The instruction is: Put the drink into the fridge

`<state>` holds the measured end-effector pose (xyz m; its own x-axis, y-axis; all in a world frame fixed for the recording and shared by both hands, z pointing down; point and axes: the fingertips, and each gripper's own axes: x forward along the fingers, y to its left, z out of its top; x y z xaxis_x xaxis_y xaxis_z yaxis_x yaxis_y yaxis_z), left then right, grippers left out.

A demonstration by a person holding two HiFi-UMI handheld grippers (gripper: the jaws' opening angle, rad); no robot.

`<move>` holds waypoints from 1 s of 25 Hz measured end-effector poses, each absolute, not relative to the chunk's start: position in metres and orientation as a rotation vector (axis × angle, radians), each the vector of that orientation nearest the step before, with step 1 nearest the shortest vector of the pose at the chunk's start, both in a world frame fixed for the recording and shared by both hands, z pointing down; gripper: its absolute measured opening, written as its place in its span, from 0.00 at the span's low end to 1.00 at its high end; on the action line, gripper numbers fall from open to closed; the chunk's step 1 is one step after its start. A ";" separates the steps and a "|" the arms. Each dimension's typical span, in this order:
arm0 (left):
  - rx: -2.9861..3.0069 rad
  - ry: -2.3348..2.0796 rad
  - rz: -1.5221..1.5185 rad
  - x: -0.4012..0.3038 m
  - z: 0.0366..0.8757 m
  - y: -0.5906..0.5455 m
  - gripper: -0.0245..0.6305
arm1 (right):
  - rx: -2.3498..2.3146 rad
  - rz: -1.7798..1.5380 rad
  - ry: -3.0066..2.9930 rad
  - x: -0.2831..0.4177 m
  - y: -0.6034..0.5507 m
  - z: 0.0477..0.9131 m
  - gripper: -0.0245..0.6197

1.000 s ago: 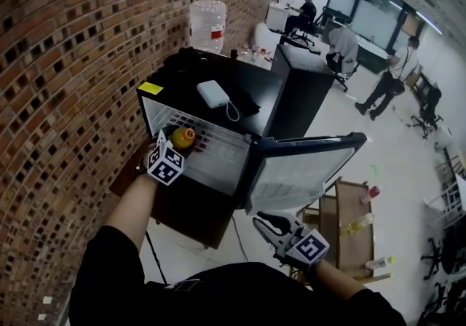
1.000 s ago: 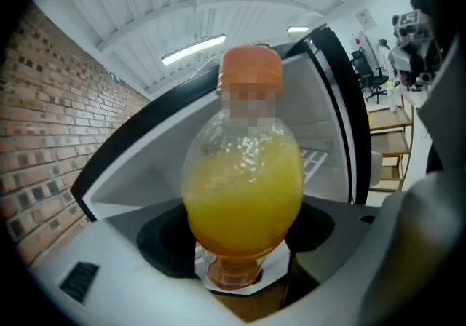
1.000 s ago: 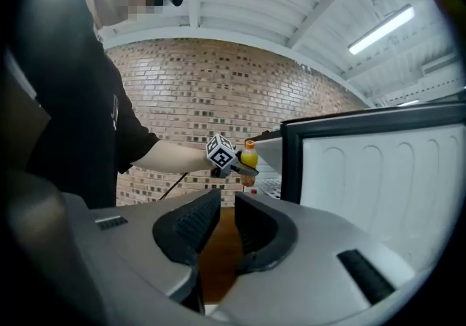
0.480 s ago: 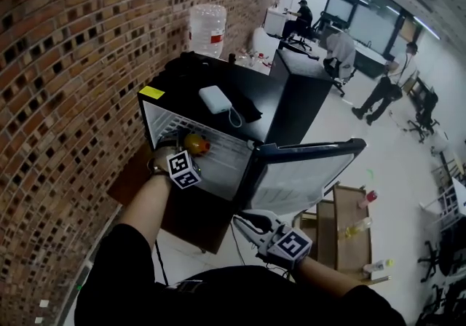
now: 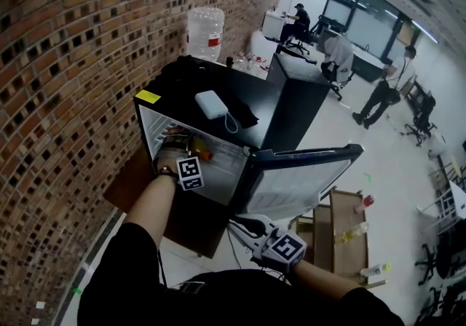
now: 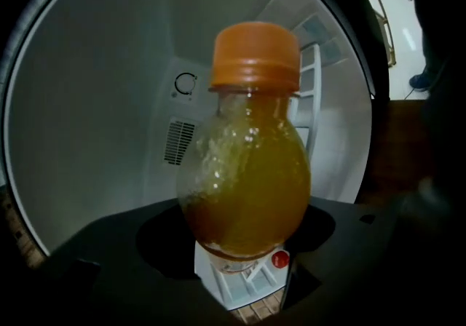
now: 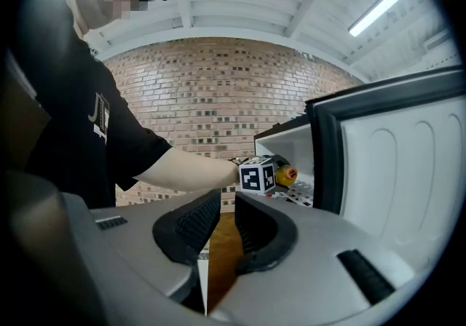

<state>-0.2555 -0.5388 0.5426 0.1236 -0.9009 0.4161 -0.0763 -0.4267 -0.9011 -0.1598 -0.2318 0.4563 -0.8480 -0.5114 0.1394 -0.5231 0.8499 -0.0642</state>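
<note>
The drink is a round bottle of orange juice [image 6: 247, 186] with an orange cap, and my left gripper [image 6: 244, 233] is shut on its lower body. The white inside of the fridge [image 6: 87, 121] fills the view behind it. From the head view, my left gripper [image 5: 188, 161] reaches into the open black fridge [image 5: 149, 110], with the bottle [image 5: 202, 150] just inside over the wire shelf. The fridge door [image 5: 306, 179] stands open to the right. My right gripper [image 5: 242, 225] hangs low below the door, jaws a narrow gap apart and empty. Its own view shows the bottle [image 7: 285, 174] entering the fridge.
A white power bank [image 5: 212, 104] with its cable and a dark cloth lie on the fridge top. A water jug [image 5: 205, 26] stands behind, against the brick wall [image 5: 65, 62]. A wooden cart [image 5: 348, 226] with bottles is at the lower right. People work at desks far back.
My left gripper has carried the bottle forward from the fridge's opening to inside it. The right gripper has drifted a little left and down, still empty.
</note>
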 end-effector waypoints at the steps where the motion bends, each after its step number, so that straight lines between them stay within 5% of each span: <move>1: -1.643 0.961 -1.396 -0.254 0.544 -0.541 0.52 | 0.820 0.152 -2.909 -0.158 -0.232 0.456 0.17; 25: -1.753 0.910 -1.372 -0.246 0.550 -0.548 0.54 | 0.837 0.167 -2.901 -0.145 -0.233 0.461 0.17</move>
<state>-0.2464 -0.5484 0.5496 0.1841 -0.8634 0.4698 -0.0963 -0.4915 -0.8656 -0.1455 -0.2327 0.4614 -0.8404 -0.5229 0.1426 -0.5358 0.8411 -0.0733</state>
